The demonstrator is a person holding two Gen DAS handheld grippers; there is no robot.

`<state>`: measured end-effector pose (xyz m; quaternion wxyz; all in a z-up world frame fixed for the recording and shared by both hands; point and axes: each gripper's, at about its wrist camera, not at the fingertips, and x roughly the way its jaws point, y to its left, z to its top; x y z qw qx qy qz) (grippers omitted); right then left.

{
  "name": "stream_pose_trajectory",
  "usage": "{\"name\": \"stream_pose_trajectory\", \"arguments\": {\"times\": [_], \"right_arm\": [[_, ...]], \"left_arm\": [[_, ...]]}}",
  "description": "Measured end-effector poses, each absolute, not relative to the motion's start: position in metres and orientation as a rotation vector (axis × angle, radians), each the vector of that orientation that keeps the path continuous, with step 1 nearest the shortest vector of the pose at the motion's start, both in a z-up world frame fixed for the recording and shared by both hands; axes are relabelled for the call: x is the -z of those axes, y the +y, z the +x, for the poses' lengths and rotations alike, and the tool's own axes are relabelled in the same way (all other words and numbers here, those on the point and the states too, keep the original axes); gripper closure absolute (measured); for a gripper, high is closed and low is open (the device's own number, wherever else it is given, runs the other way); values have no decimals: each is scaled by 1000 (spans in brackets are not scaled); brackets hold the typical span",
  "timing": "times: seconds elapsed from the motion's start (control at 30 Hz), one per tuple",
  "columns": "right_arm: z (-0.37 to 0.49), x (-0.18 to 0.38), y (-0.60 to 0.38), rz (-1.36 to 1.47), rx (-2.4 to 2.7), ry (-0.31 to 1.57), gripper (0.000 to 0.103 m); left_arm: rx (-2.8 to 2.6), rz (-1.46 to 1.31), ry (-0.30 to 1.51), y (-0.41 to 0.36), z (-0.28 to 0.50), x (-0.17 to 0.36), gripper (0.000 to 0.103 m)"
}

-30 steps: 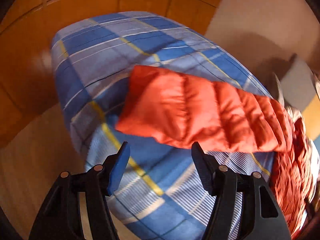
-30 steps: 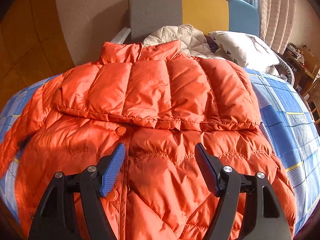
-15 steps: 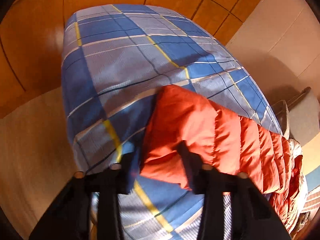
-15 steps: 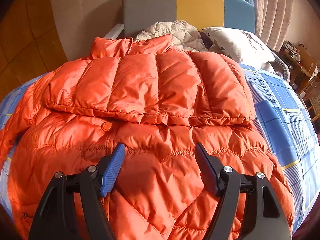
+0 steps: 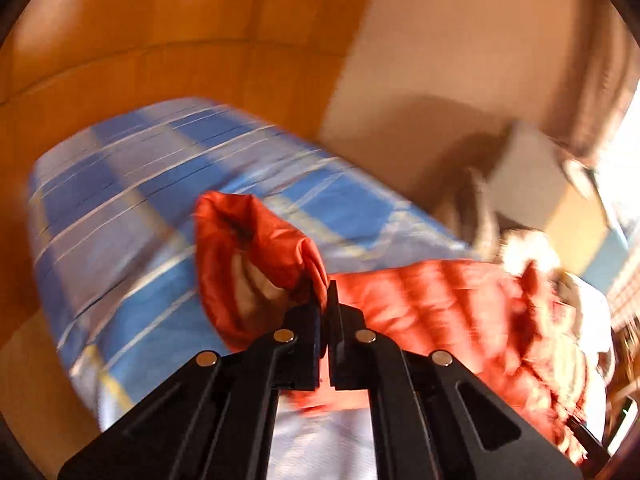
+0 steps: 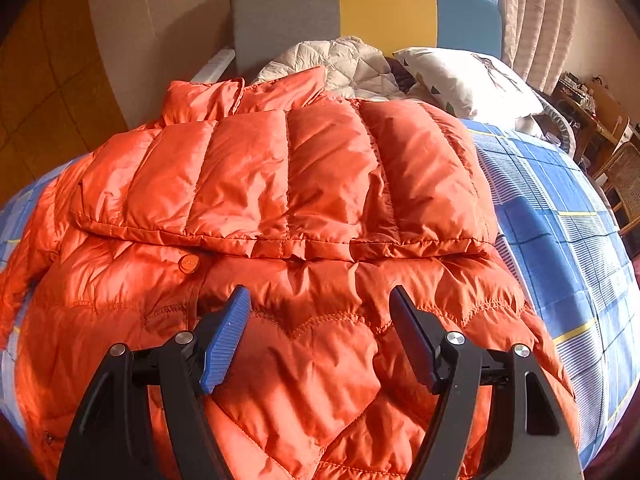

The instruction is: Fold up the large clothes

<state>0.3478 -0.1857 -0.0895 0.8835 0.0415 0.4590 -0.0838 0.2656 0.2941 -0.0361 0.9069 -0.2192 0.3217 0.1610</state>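
The sleeve cuff (image 5: 256, 248) is being pinched between the clenched left fingers (image 5: 320, 304); folding it across the jacket (image 6: 280, 184) is being called for next, right fingers (image 6: 228, 332) released above it.

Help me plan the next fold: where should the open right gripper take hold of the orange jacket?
Probably the jacket's right side edge beside the blue bedding, approaching from that side with the right gripper: there the edge lies free and thin enough to pinch.

one orange jacket (image 6: 280, 184), one bed (image 6: 560, 216), one pillow (image 6: 468, 80), two grippers (image 6: 320, 332)
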Motion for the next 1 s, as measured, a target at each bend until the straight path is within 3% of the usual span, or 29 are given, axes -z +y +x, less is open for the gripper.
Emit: {"name": "stream_pose_trajectory", "arguments": {"times": [0.53, 1.0], "right_arm": [[348, 77, -218, 141, 187, 933, 34], [349, 77, -251, 173, 213, 927, 34]], "left_arm": [[223, -259, 603, 83, 348, -39, 102], [493, -200, 633, -26, 360, -40, 102]]}}
